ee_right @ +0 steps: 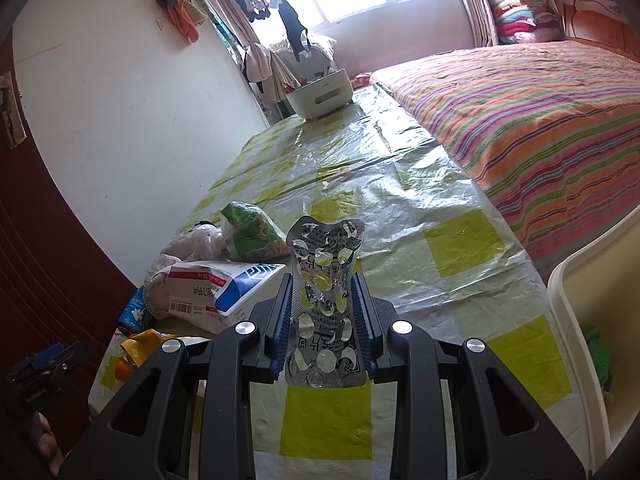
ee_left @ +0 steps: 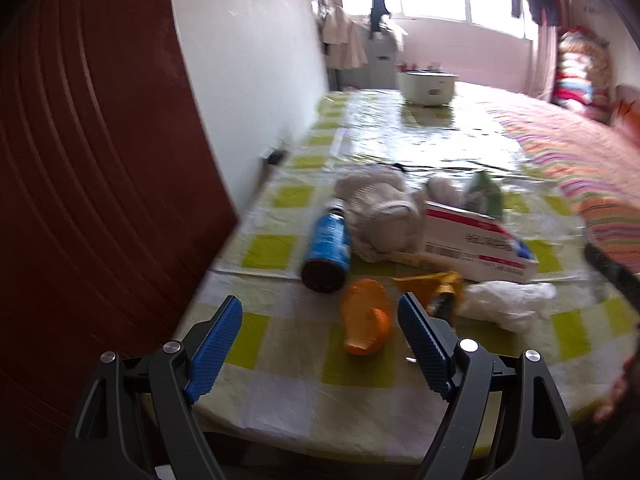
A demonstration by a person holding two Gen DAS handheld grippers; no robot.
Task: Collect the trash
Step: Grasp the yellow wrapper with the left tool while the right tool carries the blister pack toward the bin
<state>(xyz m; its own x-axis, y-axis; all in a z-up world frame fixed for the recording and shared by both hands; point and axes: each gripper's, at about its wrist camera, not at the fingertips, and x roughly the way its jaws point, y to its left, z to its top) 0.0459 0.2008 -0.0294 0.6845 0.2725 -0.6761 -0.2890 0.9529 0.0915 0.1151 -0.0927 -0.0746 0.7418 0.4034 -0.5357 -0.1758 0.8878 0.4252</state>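
The right gripper is pinching an emptied silver blister pack upright between its blue pads, above the checked tablecloth. The left gripper is hovering with jaws spread wide and holding nothing; an orange peel is lying just beyond them at 12 o'clock. At 1 o'clock are sitting a yellow wrapper and a medicine box, at 11 o'clock a blue bottle.

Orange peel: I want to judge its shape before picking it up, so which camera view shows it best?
The left wrist view: the orange peel lies whole and unobstructed just ahead of the open left gripper. The right wrist view shows only a sliver at its left edge.
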